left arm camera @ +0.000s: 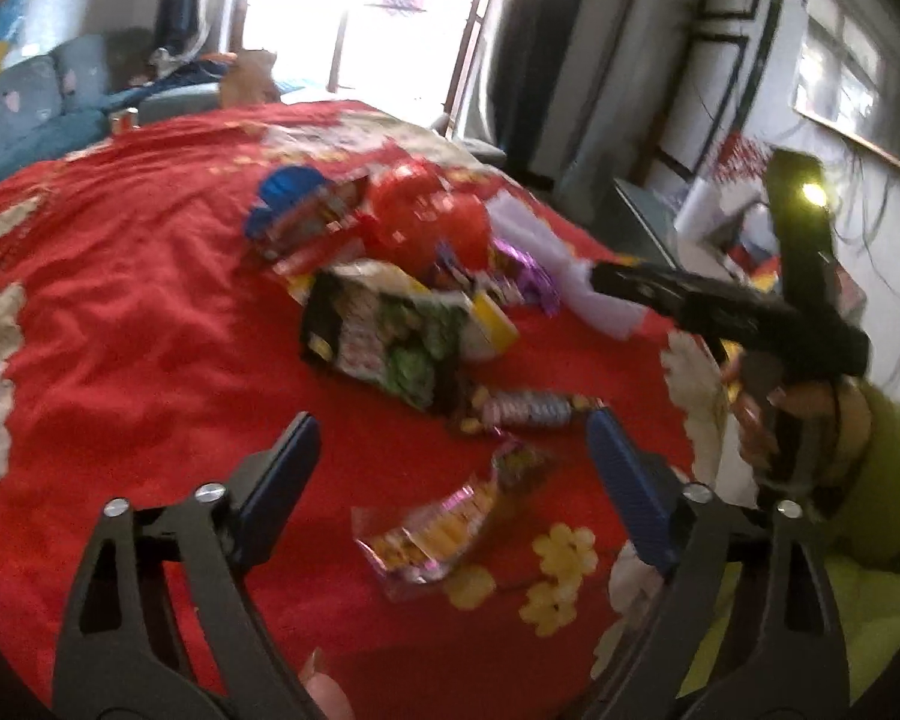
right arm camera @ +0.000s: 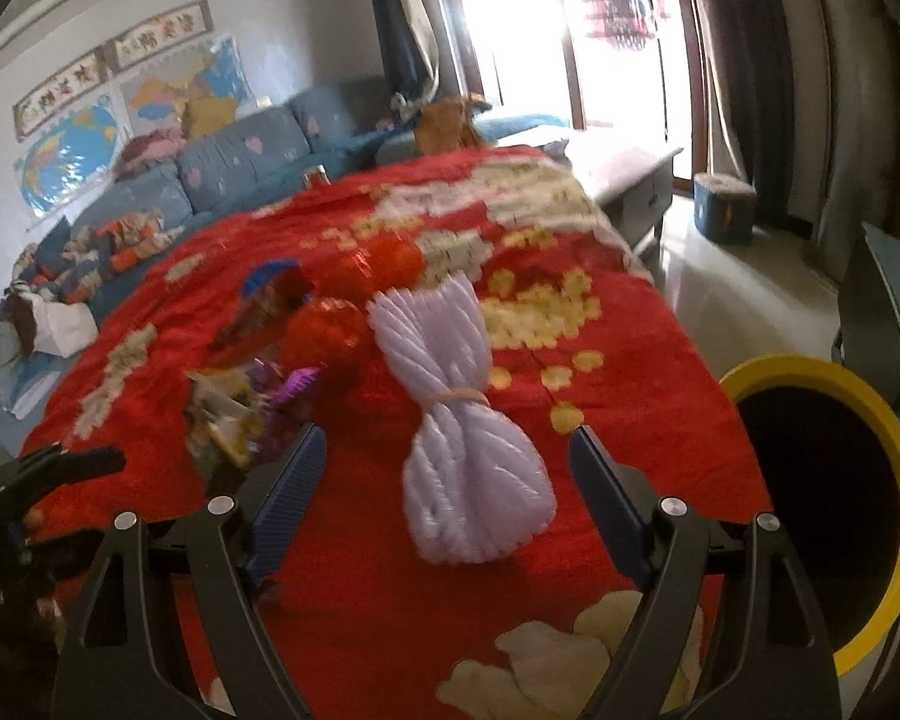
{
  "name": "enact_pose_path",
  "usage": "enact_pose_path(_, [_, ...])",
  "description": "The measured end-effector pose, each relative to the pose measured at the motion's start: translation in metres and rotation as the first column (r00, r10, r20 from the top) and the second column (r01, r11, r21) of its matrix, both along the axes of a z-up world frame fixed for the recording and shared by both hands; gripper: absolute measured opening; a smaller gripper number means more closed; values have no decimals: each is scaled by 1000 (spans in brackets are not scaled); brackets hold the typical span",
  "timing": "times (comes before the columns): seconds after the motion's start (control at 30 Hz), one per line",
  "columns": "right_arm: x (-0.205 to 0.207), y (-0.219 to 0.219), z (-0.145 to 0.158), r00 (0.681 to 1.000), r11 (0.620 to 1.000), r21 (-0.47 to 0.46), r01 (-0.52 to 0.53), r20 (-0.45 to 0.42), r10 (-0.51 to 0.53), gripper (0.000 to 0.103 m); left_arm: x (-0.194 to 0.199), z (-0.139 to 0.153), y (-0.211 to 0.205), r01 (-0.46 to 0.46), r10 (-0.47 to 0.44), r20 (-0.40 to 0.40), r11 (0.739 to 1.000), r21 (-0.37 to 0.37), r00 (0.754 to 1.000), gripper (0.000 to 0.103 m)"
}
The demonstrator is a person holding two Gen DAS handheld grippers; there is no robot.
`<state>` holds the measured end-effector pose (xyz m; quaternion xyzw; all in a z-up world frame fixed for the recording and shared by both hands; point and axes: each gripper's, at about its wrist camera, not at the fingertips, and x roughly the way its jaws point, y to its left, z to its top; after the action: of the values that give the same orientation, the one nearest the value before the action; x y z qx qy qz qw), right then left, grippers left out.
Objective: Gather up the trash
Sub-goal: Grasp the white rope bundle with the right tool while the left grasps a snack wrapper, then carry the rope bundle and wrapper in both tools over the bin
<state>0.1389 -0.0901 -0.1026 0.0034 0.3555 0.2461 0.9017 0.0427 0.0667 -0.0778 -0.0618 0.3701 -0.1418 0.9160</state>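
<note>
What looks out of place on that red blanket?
Snack wrappers and empty packets lie strewn in a loose heap across the red blanket, with one torn packet apart, nearer the camera. A tied bundle of pale lilac fuzzy sticks lies among the litter, looking more like craft supplies than trash.

Left wrist view: looks forward and down between own spread fingers, low and close over red bedspread (left arm camera: 120, 300), facing window (left arm camera: 402, 12); wrapper pile (left arm camera: 390, 312) just ahead; right gripper (left arm camera: 606, 276) enters from right side.

Right wrist view: same forward-down angle, close to bedspread, facing window and sofa (right arm camera: 222, 174); yellow-rimmed bin (right arm camera: 894, 456) at right edge; left gripper (right arm camera: 90, 459) at left edge.

Shared: bedspread, wrapper pile, white bundle (right arm camera: 456, 420), window, sofa.
</note>
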Motion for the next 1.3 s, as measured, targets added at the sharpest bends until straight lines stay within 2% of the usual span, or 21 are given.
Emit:
enact_pose_path(0.17, [8, -2, -17, 999, 1000, -10, 22, -38, -23, 79, -2, -14, -10, 52, -50, -57, 998, 30, 997, 71])
enact_pose_path(0.27, [12, -4, -24, 997, 999, 7, 36, -71, -35, 65, -1, -22, -13, 60, -55, -90, 997, 51, 994, 63])
enact_pose_path(0.43, [10, -8, -25, 997, 999, 5, 32, -67, -32, 39, -1, -30, -16, 60, -49, -110, 993, 103, 993, 52])
enact_pose_path(0.53, [8, -9, -25, 997, 999, 7, 34, -68, -33, 33, -2, -31, -16, 56, -42, -113, 991, 120, 993, 46])
enact_pose_path(0.7, [1, -11, -23, 998, 999, -12, 48, -50, -48, 30, -1, -32, -9, 27, -14, -115, 993, 111, 993, 21])
enact_pose_path(0.8, [-4, -14, -21, 998, 998, -18, 54, -41, -54, 30, 0, -32, -4, 10, 1, -114, 996, 93, 994, 16])
enact_pose_path(0.97, [-11, -23, -17, 997, 997, -16, 71, -26, -72, 29, -1, -24, 3, -9, 15, -96, 998, 59, 995, 13])
enact_pose_path(1.3, [-16, -42, -9, 994, 994, 24, 108, -15, -108, 28, 1, 10, 6, -55, 55, -8, 998, 25, 998, 12])
